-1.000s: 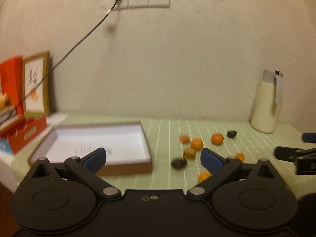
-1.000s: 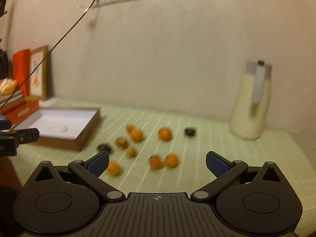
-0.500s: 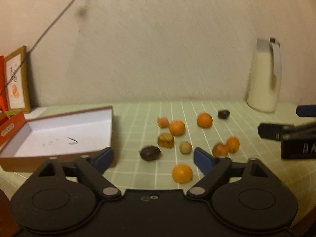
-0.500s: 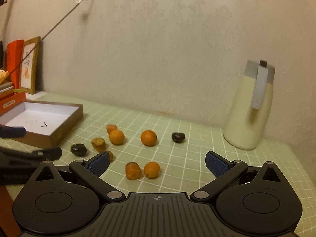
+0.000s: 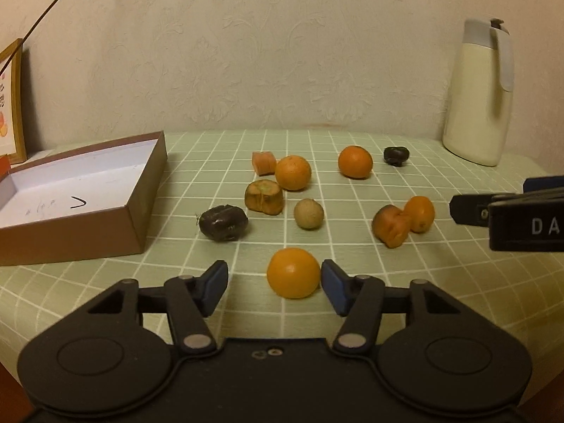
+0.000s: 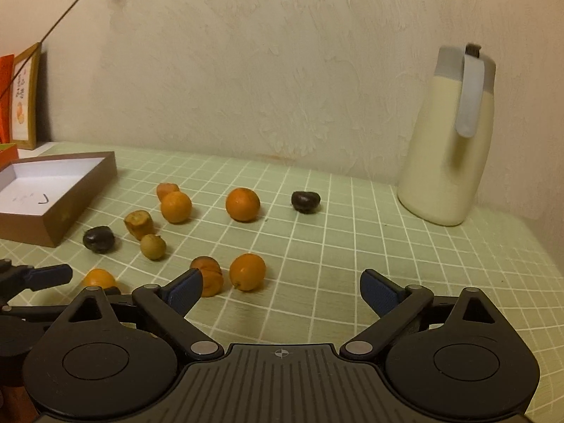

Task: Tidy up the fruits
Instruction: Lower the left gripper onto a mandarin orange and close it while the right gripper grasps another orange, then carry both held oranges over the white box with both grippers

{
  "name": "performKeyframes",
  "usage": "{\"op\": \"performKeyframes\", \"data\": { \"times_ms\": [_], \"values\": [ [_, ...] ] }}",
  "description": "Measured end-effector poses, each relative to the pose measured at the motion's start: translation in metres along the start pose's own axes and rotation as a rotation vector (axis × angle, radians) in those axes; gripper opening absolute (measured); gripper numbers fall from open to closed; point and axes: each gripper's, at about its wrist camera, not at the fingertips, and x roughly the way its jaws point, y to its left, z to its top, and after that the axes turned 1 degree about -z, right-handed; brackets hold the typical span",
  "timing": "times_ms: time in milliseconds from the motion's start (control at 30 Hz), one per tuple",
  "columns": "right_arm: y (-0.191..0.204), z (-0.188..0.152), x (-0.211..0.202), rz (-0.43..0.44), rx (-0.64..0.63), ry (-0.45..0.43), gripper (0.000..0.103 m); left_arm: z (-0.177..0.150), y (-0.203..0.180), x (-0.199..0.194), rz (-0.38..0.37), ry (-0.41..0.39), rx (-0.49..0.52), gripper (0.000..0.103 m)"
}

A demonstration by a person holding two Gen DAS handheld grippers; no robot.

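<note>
Several small fruits lie scattered on the green checked tablecloth (image 5: 352, 246). My left gripper (image 5: 274, 287) is open and low over the cloth, with the nearest orange (image 5: 293, 272) between its blue pads, close to the right pad. That orange also shows in the right wrist view (image 6: 99, 278). Beyond lie a dark fruit (image 5: 223, 222), a brown chunk (image 5: 264, 196), a pale round fruit (image 5: 308, 213) and more oranges (image 5: 293, 172). My right gripper (image 6: 281, 290) is open and empty, just behind an orange (image 6: 247, 271) and a brown piece (image 6: 210, 278).
An open brown box with a white inside (image 5: 137, 190) stands at the left, also in the right wrist view (image 6: 88, 185). A cream thermos jug (image 6: 449, 141) stands at the back right by the wall. A framed picture (image 6: 25, 100) leans at the far left.
Both grippers have moved forward and down toward the fruits. The left gripper has turned right, away from the box, and the nearest orange now sits between its pads.
</note>
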Motion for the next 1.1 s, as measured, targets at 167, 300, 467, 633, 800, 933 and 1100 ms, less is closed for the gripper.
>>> {"op": "performKeyframes", "data": {
  "times_ms": [167,300,467,633,800,933,1100],
  "values": [
    [0.007,0.0,0.016,-0.002,-0.019,0.026,0.096,0.002,-0.001,0.01,-0.005,-0.005,-0.005,0.046],
    [0.01,-0.003,0.028,-0.009,-0.019,0.055,0.094,0.001,-0.004,0.011,-0.018,-0.027,0.02,0.025],
    [0.012,-0.004,0.038,-0.004,-0.006,0.073,0.088,0.003,0.006,0.017,0.01,-0.041,-0.013,0.022],
    [0.015,-0.003,0.05,-0.007,-0.005,0.088,0.076,0.009,0.019,0.023,0.028,-0.037,-0.063,0.021],
    [0.016,-0.002,0.066,-0.005,0.023,0.111,0.066,0.014,0.029,0.028,0.03,-0.029,-0.091,0.021],
    [0.018,0.001,0.074,0.022,0.039,0.098,0.041,0.014,0.029,0.031,0.03,-0.031,-0.092,0.021],
    [0.02,0.003,0.074,0.033,0.051,0.104,0.031,0.013,0.029,0.03,0.028,-0.028,-0.095,0.021]
  ]
}}
